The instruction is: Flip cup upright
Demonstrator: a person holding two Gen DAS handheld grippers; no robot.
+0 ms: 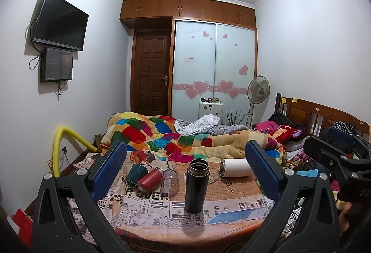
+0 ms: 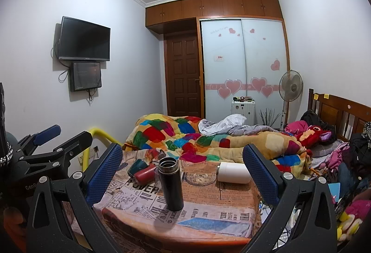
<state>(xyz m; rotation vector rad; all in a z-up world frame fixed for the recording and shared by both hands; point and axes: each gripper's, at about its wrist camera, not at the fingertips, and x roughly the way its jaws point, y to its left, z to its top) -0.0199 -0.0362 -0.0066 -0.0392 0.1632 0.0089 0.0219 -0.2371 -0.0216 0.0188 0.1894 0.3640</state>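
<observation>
A black flask [image 1: 196, 185] stands upright, mouth open, on the newspaper-print table [image 1: 162, 213]; it also shows in the right wrist view [image 2: 170, 183]. A white cup [image 1: 235, 167] [image 2: 233, 172] lies on its side at the back right. A red cup [image 1: 148, 180] [image 2: 144, 174] and a green cup [image 1: 135, 173] [image 2: 136, 166] lie on their sides at the left. A clear glass [image 1: 170, 181] stands mouth down. My left gripper [image 1: 185, 171] is open and empty, back from the flask. My right gripper [image 2: 183, 171] is open and empty.
A clear glass dish [image 2: 200, 178] sits behind the flask. A bed with a patchwork quilt [image 1: 185, 139] lies right behind the table. A yellow padded rail [image 1: 60, 144] stands at the left. Clutter fills the right side [image 2: 347, 160].
</observation>
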